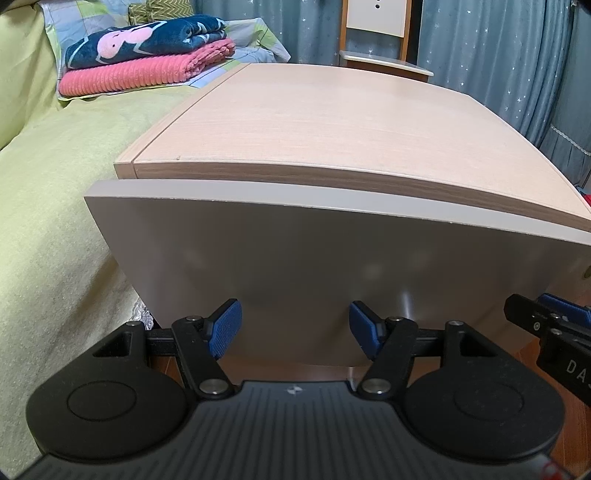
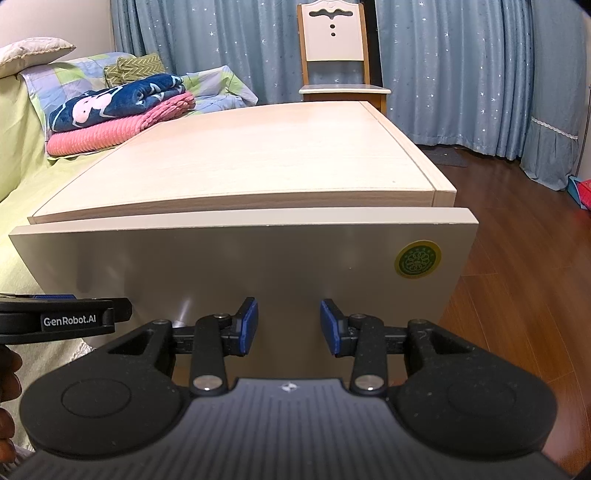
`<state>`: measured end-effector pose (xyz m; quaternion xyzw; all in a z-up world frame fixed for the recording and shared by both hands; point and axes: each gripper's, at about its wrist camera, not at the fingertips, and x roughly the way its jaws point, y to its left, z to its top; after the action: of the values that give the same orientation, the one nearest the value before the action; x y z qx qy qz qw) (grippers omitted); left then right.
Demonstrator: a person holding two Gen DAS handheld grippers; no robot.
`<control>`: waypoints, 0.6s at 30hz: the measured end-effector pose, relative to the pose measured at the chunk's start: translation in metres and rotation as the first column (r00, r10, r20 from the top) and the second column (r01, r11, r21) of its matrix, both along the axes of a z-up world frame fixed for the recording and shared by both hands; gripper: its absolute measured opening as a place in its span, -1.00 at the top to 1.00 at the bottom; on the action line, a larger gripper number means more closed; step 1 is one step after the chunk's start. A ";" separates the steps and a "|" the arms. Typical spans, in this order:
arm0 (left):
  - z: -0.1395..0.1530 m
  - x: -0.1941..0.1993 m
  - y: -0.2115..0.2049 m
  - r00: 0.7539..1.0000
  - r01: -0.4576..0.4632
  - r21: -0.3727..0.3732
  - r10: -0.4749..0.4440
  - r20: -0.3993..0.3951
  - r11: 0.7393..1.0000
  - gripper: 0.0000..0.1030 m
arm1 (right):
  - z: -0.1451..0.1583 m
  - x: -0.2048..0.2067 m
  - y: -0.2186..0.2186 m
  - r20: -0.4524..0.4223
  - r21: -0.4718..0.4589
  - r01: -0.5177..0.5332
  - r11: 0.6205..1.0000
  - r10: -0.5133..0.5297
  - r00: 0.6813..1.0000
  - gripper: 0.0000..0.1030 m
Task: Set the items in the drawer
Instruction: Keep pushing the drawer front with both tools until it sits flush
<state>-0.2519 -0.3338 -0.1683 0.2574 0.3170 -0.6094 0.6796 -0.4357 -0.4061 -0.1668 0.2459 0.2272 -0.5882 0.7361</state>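
Bed (image 2: 22,177) at nine o'clock carries two folded blankets (image 2: 122,110). Nightstand (image 2: 240,162) fills the centre, its one drawer (image 2: 229,266) pulled out slightly, contents hidden. Left gripper (image 1: 295,328) and right gripper (image 2: 289,326) face the drawer front, jaws spread wide, both empty. One sticker (image 2: 417,260) sits at three o'clock.

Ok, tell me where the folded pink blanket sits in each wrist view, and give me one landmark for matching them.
Left wrist view: the pink blanket lies upper left on the bed, under a dark blue blanket.
Right wrist view: the pink blanket lies at the left, above the middle, again under the dark blue blanket.
Shared landmark: the wooden chair behind the cabinet, before the curtain.
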 end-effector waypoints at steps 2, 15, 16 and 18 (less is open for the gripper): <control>0.000 0.000 0.000 1.000 0.000 0.000 0.000 0.000 1.000 -0.30 | 0.000 0.000 -0.001 0.000 0.000 0.001 1.000 -0.001 1.000 0.34; 0.000 0.002 -0.011 1.000 -0.004 -0.004 0.004 -0.005 1.000 -0.30 | 0.000 0.001 -0.005 0.000 -0.002 0.007 1.000 -0.007 1.000 0.34; 0.000 0.003 -0.012 1.000 -0.004 -0.004 0.004 -0.005 1.000 -0.30 | 0.000 0.001 -0.005 0.000 -0.002 0.008 1.000 -0.008 1.000 0.34; 0.000 0.003 -0.013 1.000 -0.005 -0.003 0.005 -0.006 1.000 -0.30 | -0.001 0.001 -0.006 0.000 -0.002 0.009 1.000 -0.009 1.000 0.34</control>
<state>-0.2486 -0.3471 -0.1688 0.2535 0.3187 -0.6092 0.6805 -0.4351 -0.4119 -0.1673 0.2459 0.2256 -0.5917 0.7338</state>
